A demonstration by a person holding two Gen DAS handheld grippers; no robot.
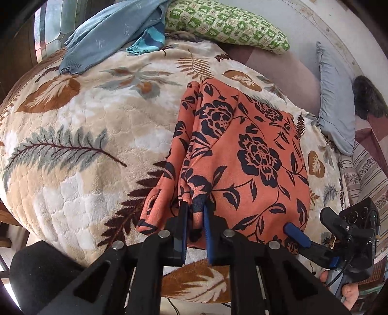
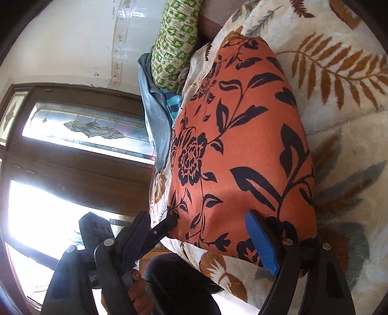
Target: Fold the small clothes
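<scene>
An orange garment with dark blue flowers (image 1: 245, 155) lies folded lengthwise on the leaf-patterned blanket (image 1: 80, 135). My left gripper (image 1: 196, 215) is shut on the garment's near left edge, with bunched cloth between its blue pads. My right gripper (image 2: 201, 232) is open, its jaws wide apart at the garment's near edge (image 2: 240, 155); its blue pad (image 2: 262, 242) rests on the cloth. The right gripper also shows at the lower right of the left wrist view (image 1: 297, 233).
A blue garment (image 1: 109, 31) and a green patterned pillow (image 1: 225, 21) lie at the far end of the bed. A grey-blue pillow (image 1: 337, 101) lies to the right. A window and dark wooden frame (image 2: 72, 150) stand beyond the bed.
</scene>
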